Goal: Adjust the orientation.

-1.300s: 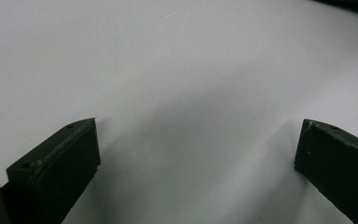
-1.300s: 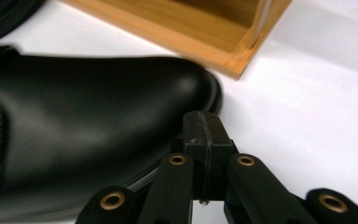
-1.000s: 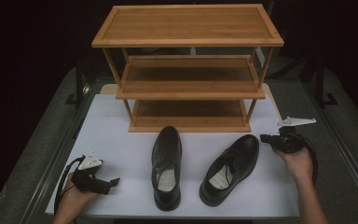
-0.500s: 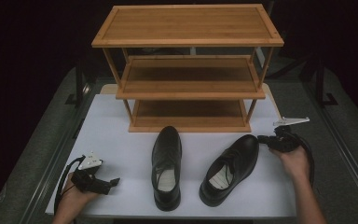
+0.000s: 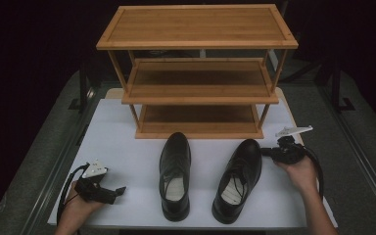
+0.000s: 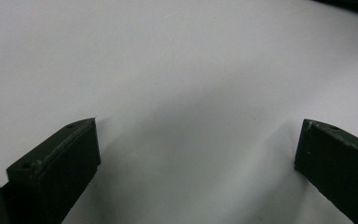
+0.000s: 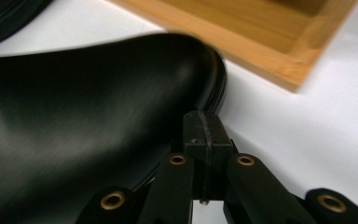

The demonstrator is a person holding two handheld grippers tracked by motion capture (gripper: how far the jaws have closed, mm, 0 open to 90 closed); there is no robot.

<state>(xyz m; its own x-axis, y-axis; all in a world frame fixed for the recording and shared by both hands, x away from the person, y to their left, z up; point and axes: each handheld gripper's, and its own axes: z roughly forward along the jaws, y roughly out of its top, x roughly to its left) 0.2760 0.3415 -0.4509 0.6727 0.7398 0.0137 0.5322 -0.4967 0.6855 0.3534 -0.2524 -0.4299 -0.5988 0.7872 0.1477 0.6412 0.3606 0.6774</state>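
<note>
Dark room, white table (image 5: 127,147) under a fixed overhead camera. Right gripper (image 5: 269,152) with jaws pressed together, nothing between them, tip at the toe of the right-hand black dress shoe (image 5: 238,178); whether touching, cannot tell. Left gripper (image 5: 117,192) low at the near left corner, jaws wide apart over bare table. Second black dress shoe (image 5: 175,175) just left of the first, toes toward a three-tier bamboo shoe rack (image 5: 198,83).

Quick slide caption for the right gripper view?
Closed right tongs at the toe of a black leather shoe, beside the wooden rack's bottom shelf.
</note>
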